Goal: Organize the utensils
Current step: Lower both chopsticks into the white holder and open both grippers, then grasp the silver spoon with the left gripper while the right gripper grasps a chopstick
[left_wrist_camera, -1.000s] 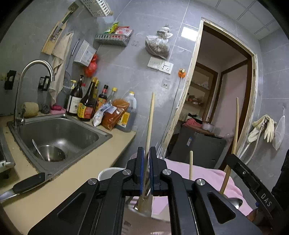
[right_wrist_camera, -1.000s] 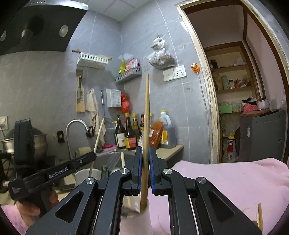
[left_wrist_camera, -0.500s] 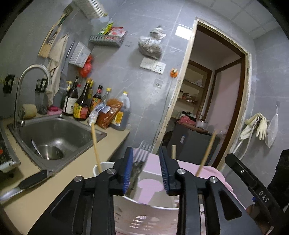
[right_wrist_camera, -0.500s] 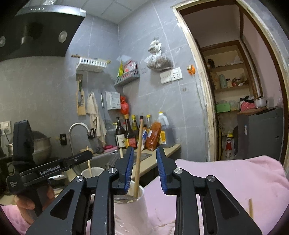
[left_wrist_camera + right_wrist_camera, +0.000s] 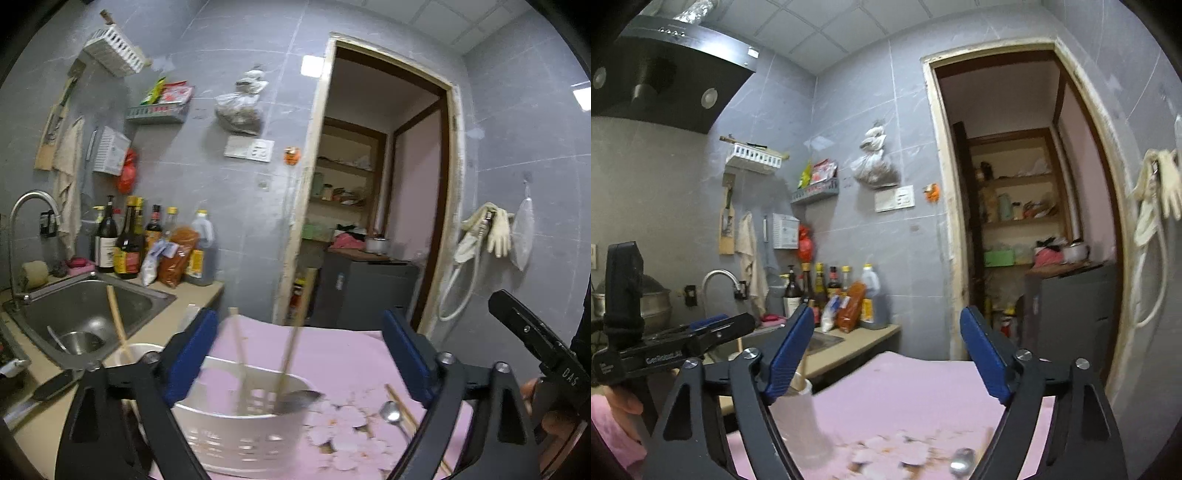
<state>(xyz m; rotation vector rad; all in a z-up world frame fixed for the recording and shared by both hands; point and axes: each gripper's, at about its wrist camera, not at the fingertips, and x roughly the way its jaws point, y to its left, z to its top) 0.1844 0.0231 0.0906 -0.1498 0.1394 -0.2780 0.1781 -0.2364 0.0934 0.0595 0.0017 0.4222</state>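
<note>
A white perforated utensil holder (image 5: 240, 439) stands on the pink cloth (image 5: 343, 354) and holds two wooden chopsticks (image 5: 291, 343) and a ladle. My left gripper (image 5: 299, 354) is wide open and empty just above and behind the holder. A metal spoon (image 5: 390, 410) and a loose chopstick (image 5: 402, 406) lie on the cloth to its right. In the right wrist view the holder (image 5: 801, 424) sits low at the left. My right gripper (image 5: 886, 354) is wide open and empty above the cloth, with a spoon (image 5: 962, 466) low to the right.
A steel sink (image 5: 85, 314) with a bowl lies left, with a tap, sauce bottles (image 5: 129, 243) and a knife (image 5: 40, 391) on the counter. A white cup (image 5: 129, 354) with a chopstick stands by the holder. A doorway (image 5: 376, 206) opens behind the table.
Both grippers held upright chopsticks a second ago. They let them go into the holder, opened wide and drew back. The chopsticks now lean inside the holder.
</note>
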